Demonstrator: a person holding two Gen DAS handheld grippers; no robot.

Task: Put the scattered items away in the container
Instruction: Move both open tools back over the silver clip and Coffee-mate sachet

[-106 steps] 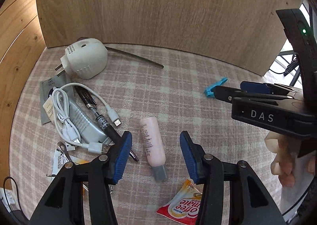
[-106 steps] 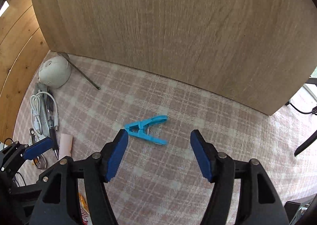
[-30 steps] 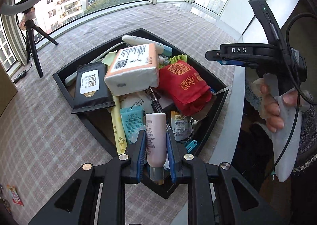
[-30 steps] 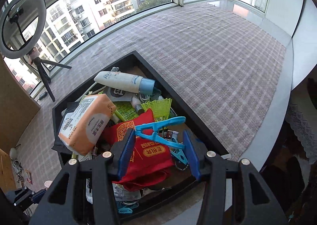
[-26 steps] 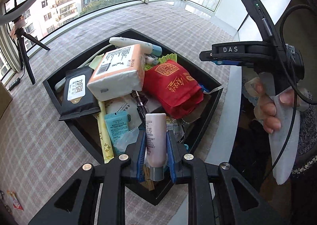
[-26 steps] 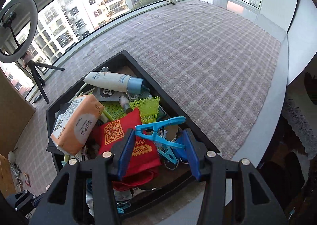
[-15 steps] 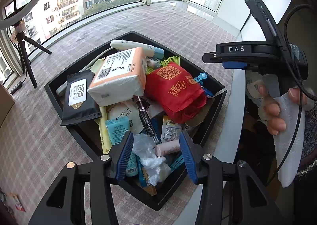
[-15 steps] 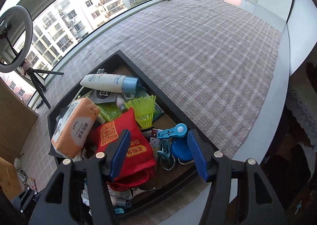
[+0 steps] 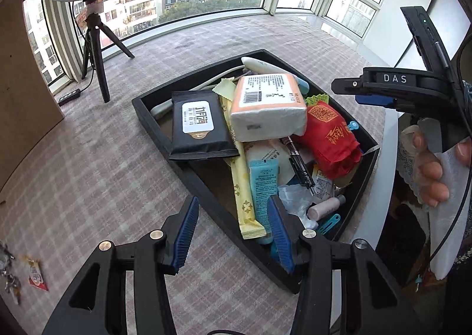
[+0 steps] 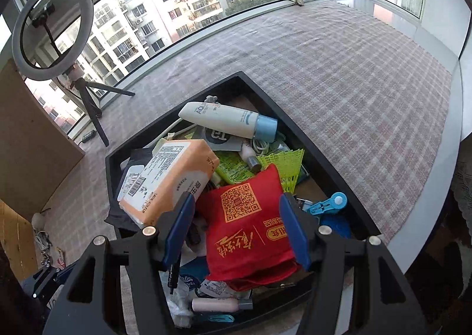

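Note:
The black tray (image 9: 153,125) is piled with items and also shows in the right wrist view (image 10: 321,163). The pink tube (image 9: 326,207) lies in its near corner, also seen in the right wrist view (image 10: 216,304). The blue clothespin (image 10: 329,202) lies in the tray beside a red pouch (image 10: 250,225). My left gripper (image 9: 233,231) is open and empty, straddling the tray's near wall. My right gripper (image 10: 236,228) is open and empty above the red pouch; it also shows in the left wrist view (image 9: 374,99).
A tissue pack (image 9: 265,107), black wipes pack (image 9: 197,122) and white lotion tube (image 10: 227,121) fill the tray. A ring light on a tripod (image 10: 51,28) stands by the windows. A sachet (image 9: 37,274) and keys lie on the plaid cloth at left. The table edge (image 9: 380,187) runs right of the tray.
Both grippers opened: the pink tube dropped from my left gripper and the blue clothespin from my right, both into the tray. Since then my left gripper has swung left over the tray's near wall.

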